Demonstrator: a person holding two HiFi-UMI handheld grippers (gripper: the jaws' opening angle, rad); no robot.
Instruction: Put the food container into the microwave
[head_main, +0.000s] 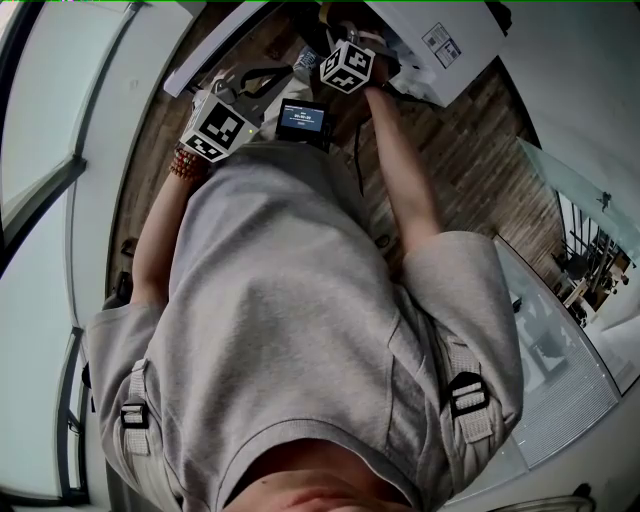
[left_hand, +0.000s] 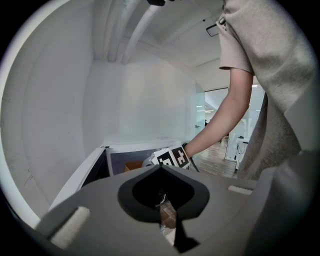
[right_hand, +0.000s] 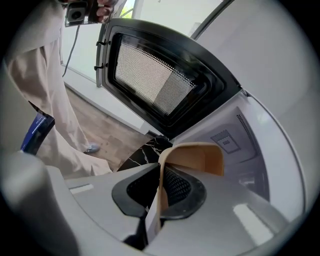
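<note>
Tan food container (right_hand: 192, 157), white microwave (right_hand: 252, 127) with black door (right_hand: 150, 80) and dotted mesh window, black white-veined marble worktop (right_hand: 147, 150), brown wood-grain floor (head_main: 480, 150), grey shirt (head_main: 300, 300)

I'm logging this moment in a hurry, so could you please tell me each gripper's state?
Left gripper: closed, holding nothing.
Right gripper: closed on the food container wall.

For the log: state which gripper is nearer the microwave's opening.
Right. The right gripper, shut on the food container, is right at the microwave opening. The left gripper sits farther back, on the open door side, holding nothing.
</note>
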